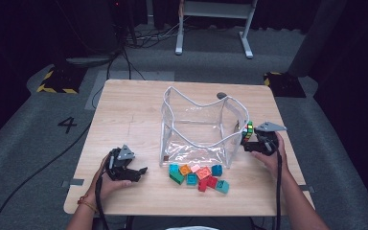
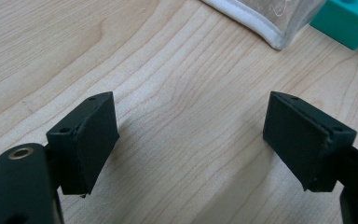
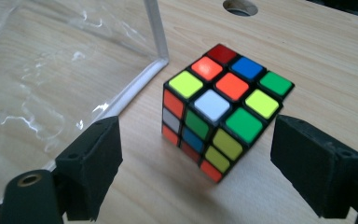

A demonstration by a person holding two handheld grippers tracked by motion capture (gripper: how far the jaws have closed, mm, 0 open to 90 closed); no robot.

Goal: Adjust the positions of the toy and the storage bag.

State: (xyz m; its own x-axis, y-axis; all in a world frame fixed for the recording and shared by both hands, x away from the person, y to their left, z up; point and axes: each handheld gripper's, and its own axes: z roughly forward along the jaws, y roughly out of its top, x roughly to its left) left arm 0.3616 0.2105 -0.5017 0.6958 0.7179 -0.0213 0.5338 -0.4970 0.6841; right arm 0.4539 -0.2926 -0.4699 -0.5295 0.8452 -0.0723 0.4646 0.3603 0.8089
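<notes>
The right gripper [image 3: 196,154] stands near the right edge of the surface [image 1: 124,103], its jaws apart, with the puzzle cube [image 3: 223,116] between them but untouched (it sits just beside the clear bag [image 1: 199,129]). The left gripper [image 2: 191,140] is near the front left corner, jaws apart over bare wood. Toy bricks [image 1: 199,176] lie by the front edge.

Setting: we took it for a lab or recording studio, not a home. We noted grey carpet, black curtains on every side, and one light wooden table [image 1: 124,115] standing alone. We logged yellow-and-black hazard tape [image 1: 52,81] on the floor, a painted floor number "4" [image 1: 67,124], loose cables [image 1: 124,52], and a white metal stand [image 1: 214,24] behind.
</notes>
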